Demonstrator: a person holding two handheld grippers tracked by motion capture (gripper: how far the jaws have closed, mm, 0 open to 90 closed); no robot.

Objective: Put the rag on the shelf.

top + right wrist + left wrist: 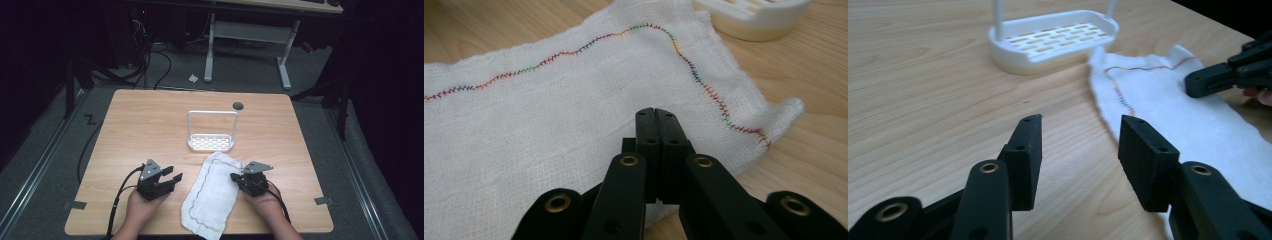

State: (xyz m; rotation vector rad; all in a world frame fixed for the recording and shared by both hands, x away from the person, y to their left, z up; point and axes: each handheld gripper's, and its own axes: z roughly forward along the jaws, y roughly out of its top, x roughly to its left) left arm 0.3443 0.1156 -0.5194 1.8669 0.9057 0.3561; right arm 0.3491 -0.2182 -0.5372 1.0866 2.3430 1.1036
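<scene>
A white cloth (pixel 212 197) with a multicoloured stitched border lies flat on the wooden table (pixel 145 125), near its front edge. My left gripper (pixel 172 174) stands open just left of the cloth (pixel 1193 125), its jaws (pixel 1081 125) empty above bare wood. At the cloth's right edge my right gripper (pixel 234 176) is shut, jaws pressed together (pixel 657 112) and low over the fabric (pixel 549 125); I see no cloth between them. The right gripper (pixel 1198 82) also shows in the left gripper view, at the right.
A white slotted rack (pixel 192 145) with a tall hoop handle stands just behind the cloth, seen close in both gripper views (pixel 1013 55) (pixel 754 20). A dark cable hole (pixel 238 105) sits near the table's far edge. Beyond the table is a desk frame (pixel 247 32).
</scene>
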